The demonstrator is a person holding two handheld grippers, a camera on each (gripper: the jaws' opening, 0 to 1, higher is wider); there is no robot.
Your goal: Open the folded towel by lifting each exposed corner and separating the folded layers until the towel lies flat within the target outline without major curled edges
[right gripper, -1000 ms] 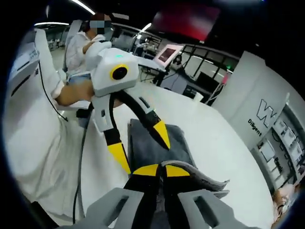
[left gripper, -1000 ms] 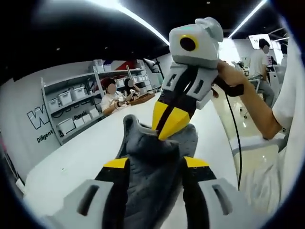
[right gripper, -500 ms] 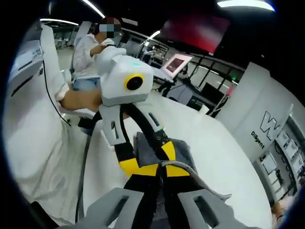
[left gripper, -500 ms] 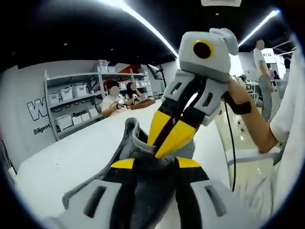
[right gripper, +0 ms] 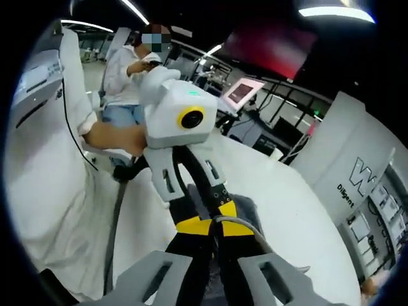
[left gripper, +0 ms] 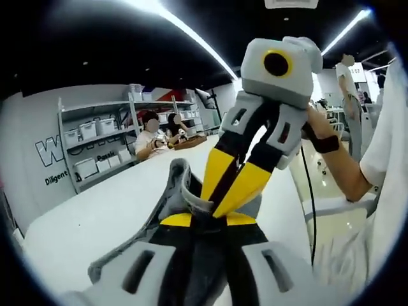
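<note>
Risk here is both grippers pinching the same hem: left gripper [left gripper: 207, 220] and right gripper [right gripper: 215, 227] are each clamped on the grey towel [left gripper: 175, 197], tips nearly touching, so pulling apart could lift the whole bundle rather than separate layers. Towel is held up off the white table [left gripper: 95, 210], bunched and curled. Bare tabletop lies on either side for spreading.

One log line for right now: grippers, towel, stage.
left gripper: shut on towel | right gripper: shut on towel | towel: gray, bunched, lifted off white table | stage: layers not yet separated
</note>
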